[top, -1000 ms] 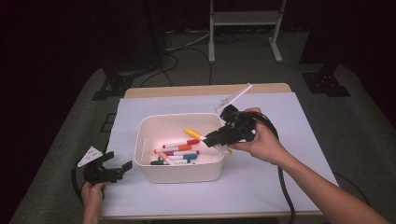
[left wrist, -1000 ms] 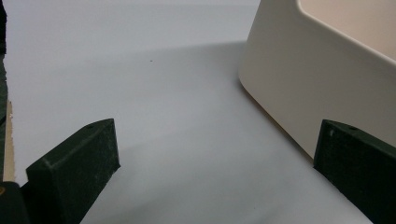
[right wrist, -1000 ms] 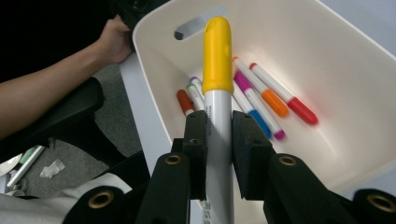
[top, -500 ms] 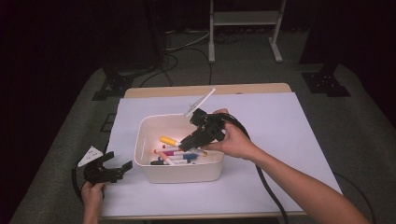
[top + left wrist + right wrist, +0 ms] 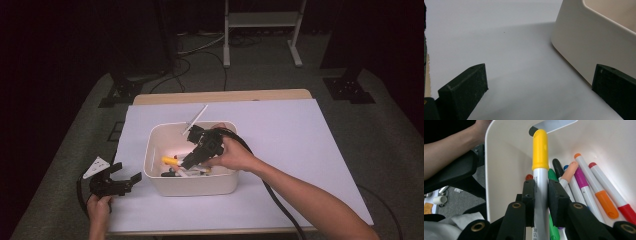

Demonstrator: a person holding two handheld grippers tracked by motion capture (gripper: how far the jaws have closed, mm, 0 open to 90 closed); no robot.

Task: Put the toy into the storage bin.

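White sheet [image 5: 310, 135]: right gripper [image 5: 540, 195] clamps yellow-capped marker [image 5: 540, 170] inside bin [image 5: 155, 145] over markers [image 5: 586, 187]; left gripper [image 5: 127, 182] wide.

Dark room; grey carpeted floor [image 5: 390, 125] strewn with black cables [image 5: 200, 50]; white metal stand legs [image 5: 260, 30]; wooden table [image 5: 220, 96] under white paper sheet [image 5: 320, 140].

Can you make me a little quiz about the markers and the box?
1. What colour is the cap of the marker in the right gripper?
2. True or false: the left gripper is open and rests outside the bin.
3. Where is the held marker's cap? A) over the bin B) on the white sheet C) off the table

Key: 1. Yellow. 2. True. 3. A.
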